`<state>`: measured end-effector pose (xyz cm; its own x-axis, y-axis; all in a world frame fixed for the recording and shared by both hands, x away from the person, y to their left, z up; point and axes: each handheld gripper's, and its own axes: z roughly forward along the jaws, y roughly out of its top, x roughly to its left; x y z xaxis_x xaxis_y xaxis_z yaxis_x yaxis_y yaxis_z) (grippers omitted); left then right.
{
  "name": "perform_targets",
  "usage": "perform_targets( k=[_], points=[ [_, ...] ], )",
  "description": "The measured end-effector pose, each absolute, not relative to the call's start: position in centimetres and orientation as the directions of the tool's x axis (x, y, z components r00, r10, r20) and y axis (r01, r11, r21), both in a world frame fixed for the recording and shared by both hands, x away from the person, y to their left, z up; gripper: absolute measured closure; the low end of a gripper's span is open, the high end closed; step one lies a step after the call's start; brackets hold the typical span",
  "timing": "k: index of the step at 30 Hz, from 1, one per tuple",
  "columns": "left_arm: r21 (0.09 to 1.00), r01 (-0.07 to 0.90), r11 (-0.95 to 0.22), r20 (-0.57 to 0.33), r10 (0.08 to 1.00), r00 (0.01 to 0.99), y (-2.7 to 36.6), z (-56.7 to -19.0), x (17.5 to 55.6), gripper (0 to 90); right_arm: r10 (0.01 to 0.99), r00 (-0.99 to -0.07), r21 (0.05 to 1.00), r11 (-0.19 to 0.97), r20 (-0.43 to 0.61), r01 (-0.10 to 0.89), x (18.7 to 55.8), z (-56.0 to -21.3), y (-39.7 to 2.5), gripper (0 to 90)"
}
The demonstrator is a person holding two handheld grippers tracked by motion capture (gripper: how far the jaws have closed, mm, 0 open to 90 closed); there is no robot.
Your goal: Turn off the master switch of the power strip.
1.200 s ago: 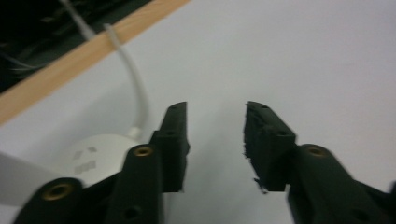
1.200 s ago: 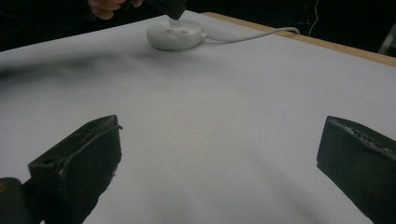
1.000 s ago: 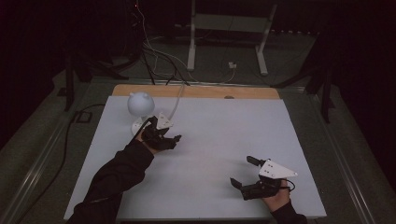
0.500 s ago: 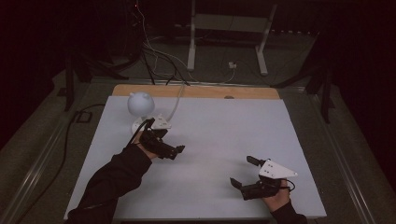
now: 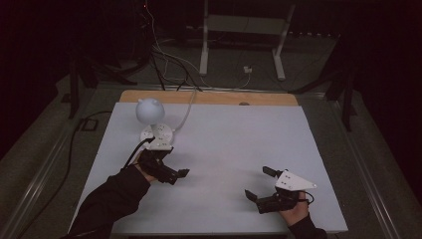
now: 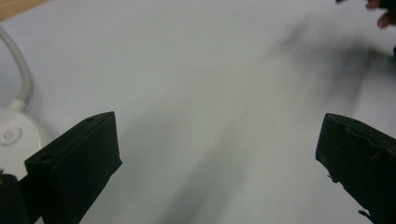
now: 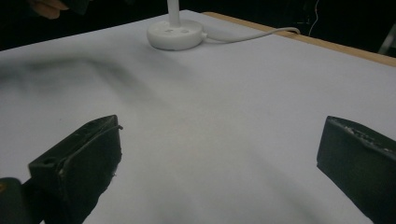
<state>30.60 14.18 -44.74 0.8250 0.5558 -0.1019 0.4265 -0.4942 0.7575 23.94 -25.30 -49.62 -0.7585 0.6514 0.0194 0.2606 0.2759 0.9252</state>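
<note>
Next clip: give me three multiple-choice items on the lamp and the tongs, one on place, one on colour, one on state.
1. Where does the lamp stand on the table?
A. far left part
B. near right corner
C. dead centre

2. What colour is the lamp's base?
A. black
B. white
C. red

3. How are the left tongs?
A. shut on the lamp
B. shut on the cord
C. open, holding nothing

Answers: 1 A, the high view shows it far left, just beyond the left hand. 2 B, the round base looks white in the right gripper view. 3 C, the left gripper view shows the jaws wide apart over bare table.
</note>
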Motion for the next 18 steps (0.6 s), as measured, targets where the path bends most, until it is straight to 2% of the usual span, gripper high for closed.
perform_targets(
  k=[10, 18],
  points=[
    [0.735, 0.436, -0.520, -0.097, 0.556, 0.826, 16.0, -46.0, 28.8, 0.4, 0.653, -0.757, 0.924, 0.280, 0.017, 0.262, 24.0, -49.7, -25.3, 0.0],
    [0.705, 0.476, -0.526, -0.127, 0.566, 0.814, 17.8, -48.2, 27.8, 0.5, 0.654, -0.756, 0.923, 0.281, 0.017, 0.264, 24.0, -49.7, -25.3, 0.0]
  ],
)
